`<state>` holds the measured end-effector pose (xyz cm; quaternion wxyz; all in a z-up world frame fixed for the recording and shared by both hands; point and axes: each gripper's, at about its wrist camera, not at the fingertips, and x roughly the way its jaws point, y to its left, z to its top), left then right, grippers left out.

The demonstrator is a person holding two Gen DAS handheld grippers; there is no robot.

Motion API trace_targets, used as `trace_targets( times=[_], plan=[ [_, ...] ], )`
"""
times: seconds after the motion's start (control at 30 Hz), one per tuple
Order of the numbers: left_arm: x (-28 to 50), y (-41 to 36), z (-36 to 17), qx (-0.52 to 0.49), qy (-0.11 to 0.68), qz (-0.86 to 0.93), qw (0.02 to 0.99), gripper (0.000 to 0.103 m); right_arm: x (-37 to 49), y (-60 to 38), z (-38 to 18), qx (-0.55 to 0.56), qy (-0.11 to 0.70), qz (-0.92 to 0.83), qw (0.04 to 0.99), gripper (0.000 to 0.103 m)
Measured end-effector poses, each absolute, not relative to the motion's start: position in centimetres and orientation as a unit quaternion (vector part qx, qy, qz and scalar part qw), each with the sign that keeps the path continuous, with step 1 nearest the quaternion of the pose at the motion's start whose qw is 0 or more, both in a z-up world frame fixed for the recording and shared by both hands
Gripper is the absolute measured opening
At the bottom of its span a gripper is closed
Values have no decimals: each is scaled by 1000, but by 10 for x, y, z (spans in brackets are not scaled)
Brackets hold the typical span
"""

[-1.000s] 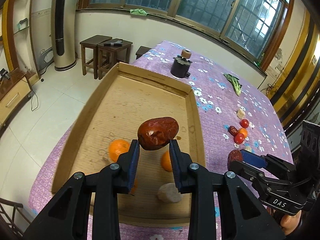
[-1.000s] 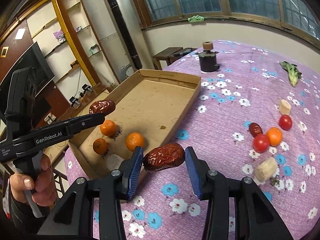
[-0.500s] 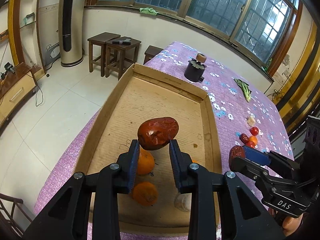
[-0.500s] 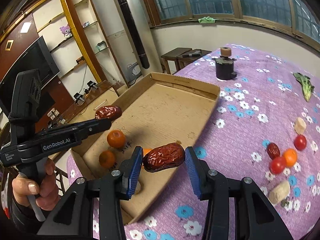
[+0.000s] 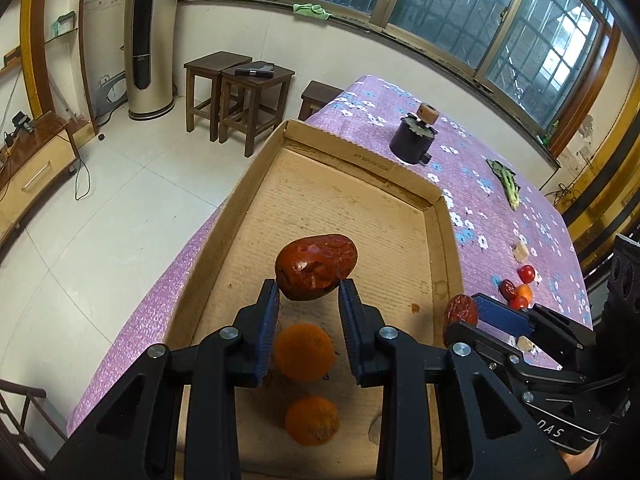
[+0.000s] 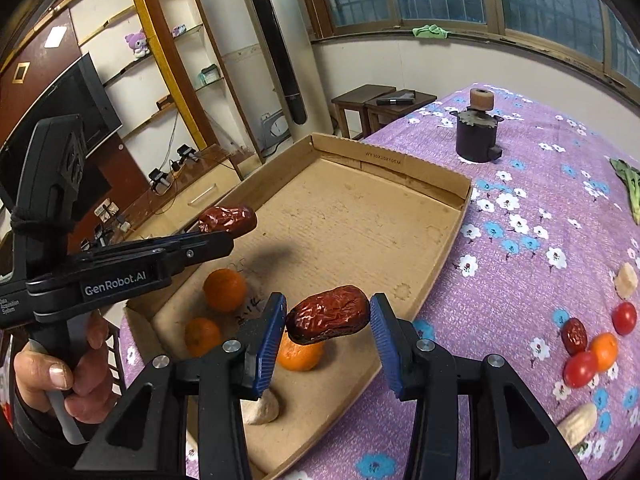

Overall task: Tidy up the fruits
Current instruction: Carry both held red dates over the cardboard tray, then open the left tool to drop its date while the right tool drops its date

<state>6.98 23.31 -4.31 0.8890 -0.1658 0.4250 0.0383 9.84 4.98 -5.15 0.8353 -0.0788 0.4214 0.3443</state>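
My left gripper (image 5: 308,294): jaws narrow, clamped on a red date (image 5: 316,266) held above the box (image 5: 448,240). My right gripper (image 6: 328,326): jaws pinching a second date (image 6: 328,316) endwise over the box's near corner. Box floor: three oranges (image 6: 224,290), one pale lump (image 6: 264,410); more fruit on the purple cloth (image 6: 520,184)

Both grippers pointed steeply down over the cardboard tray (image 6: 436,256): the left gripper (image 5: 308,300) had its jaws clamped on a red date (image 5: 316,266), the right gripper (image 6: 328,322) pinching another date (image 6: 328,314) lengthwise
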Motion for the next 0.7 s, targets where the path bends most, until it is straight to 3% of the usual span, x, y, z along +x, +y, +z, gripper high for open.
trace_targets(
  times=[0.7],
  plan=[
    [93,232,-72,-152,484,65,860,29,116,95,-86,-161,442,336,816,48]
  ],
)
